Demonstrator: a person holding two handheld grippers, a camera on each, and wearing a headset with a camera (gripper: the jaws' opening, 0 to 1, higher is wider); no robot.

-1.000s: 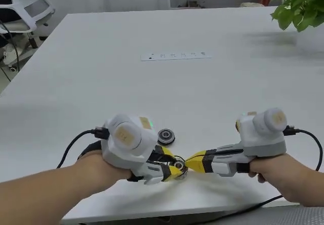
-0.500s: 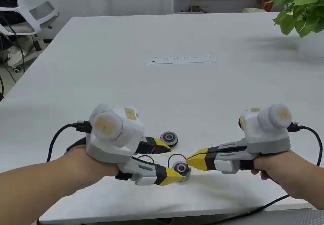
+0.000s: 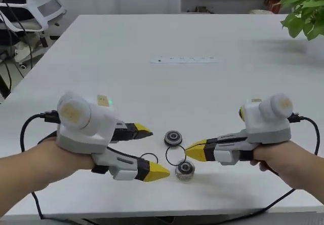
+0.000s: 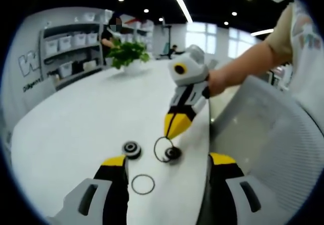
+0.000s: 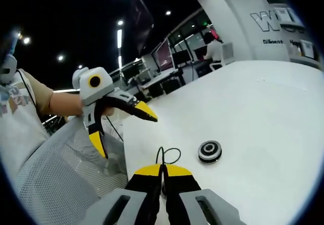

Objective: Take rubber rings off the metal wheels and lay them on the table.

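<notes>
chiefly, the risk sits at the right gripper [image 3: 195, 151]: its fingers are pressed together on a thin black rubber ring [image 3: 174, 155], which touches the small silver metal wheel [image 3: 185, 170] close to the near edge of the white tabletop [image 3: 152, 83]. i cannot tell whether the ring is fully free of that wheel. if it is caught, a pull could drag or roll the wheel off that edge, or the stretched ring could snap out of the grip and fly. the left gripper [image 3: 152, 151] has its fingers spread wide, holding nothing, around a second black rubber ring [image 3: 148, 158] lying flat, so it steadies nothing. a dark-tyred metal wheel [image 3: 173, 137] sits just behind, ring on. no container is involved: rings go straight onto the tabletop.
</notes>
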